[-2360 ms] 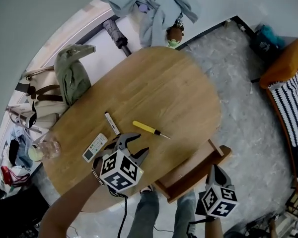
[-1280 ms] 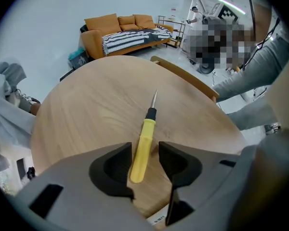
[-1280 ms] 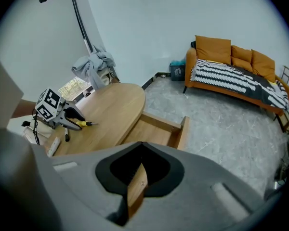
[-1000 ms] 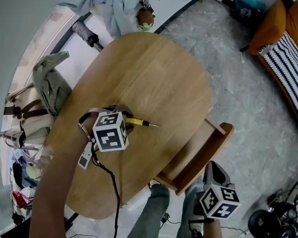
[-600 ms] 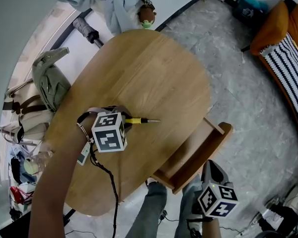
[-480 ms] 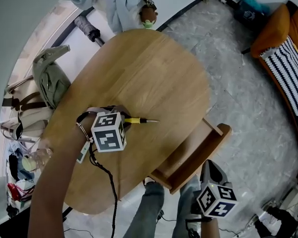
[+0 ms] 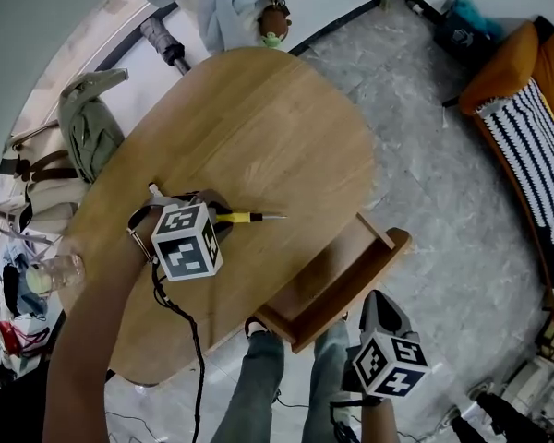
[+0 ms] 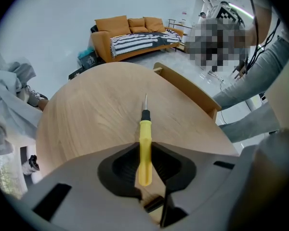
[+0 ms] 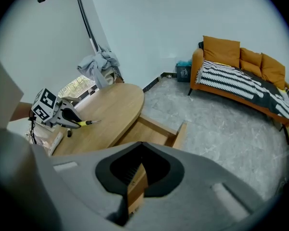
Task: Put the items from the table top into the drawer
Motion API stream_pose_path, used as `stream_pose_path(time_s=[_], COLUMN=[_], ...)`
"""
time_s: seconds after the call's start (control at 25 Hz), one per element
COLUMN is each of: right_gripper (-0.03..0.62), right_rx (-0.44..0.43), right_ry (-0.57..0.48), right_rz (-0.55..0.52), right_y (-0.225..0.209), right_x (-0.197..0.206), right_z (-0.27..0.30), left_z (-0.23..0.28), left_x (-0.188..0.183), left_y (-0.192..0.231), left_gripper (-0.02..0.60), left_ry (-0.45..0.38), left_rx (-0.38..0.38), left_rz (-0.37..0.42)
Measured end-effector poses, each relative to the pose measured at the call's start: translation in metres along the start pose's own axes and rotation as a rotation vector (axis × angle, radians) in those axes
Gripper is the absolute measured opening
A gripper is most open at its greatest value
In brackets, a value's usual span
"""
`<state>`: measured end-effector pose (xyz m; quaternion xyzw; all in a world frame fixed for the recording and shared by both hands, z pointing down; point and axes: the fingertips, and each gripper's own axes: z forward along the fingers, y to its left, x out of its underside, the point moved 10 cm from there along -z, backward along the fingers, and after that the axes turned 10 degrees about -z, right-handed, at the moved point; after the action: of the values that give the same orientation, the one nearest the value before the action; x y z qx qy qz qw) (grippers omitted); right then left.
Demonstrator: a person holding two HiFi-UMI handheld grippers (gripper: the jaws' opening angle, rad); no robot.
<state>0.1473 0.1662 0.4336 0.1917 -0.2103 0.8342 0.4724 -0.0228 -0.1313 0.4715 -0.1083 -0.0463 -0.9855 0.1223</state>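
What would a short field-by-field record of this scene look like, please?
left gripper: fingers have just been closing and now clamp the screwdriver's handle, above the table
screwdriver: yellow handle, metal tip pointing away from the gripper
right gripper: fingers closed on the drawer's wooden front edge
drawer: pulled open under the table's edge, nothing visible inside
left on table: marker, mostly hidden behind the left gripper

The screwdriver (image 7: 237, 217) is over the table (image 7: 258, 118), left of the drawer (image 7: 325, 275).
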Motion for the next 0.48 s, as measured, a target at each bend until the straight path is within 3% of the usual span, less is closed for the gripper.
stream_pose_path(time_s=[0.48], right_gripper=[0.005], right_rx=[-0.006], right_ry=[-0.023], right_rz=[-0.054], right_y=[-0.034], right_x=[-0.008], right_z=[-0.032], left_z=[-0.034], left_x=[-0.033], left_y=[-0.052], left_gripper=[0.067], left_ry=[-0.065], left_rx=[-0.066], left_rz=[-0.132])
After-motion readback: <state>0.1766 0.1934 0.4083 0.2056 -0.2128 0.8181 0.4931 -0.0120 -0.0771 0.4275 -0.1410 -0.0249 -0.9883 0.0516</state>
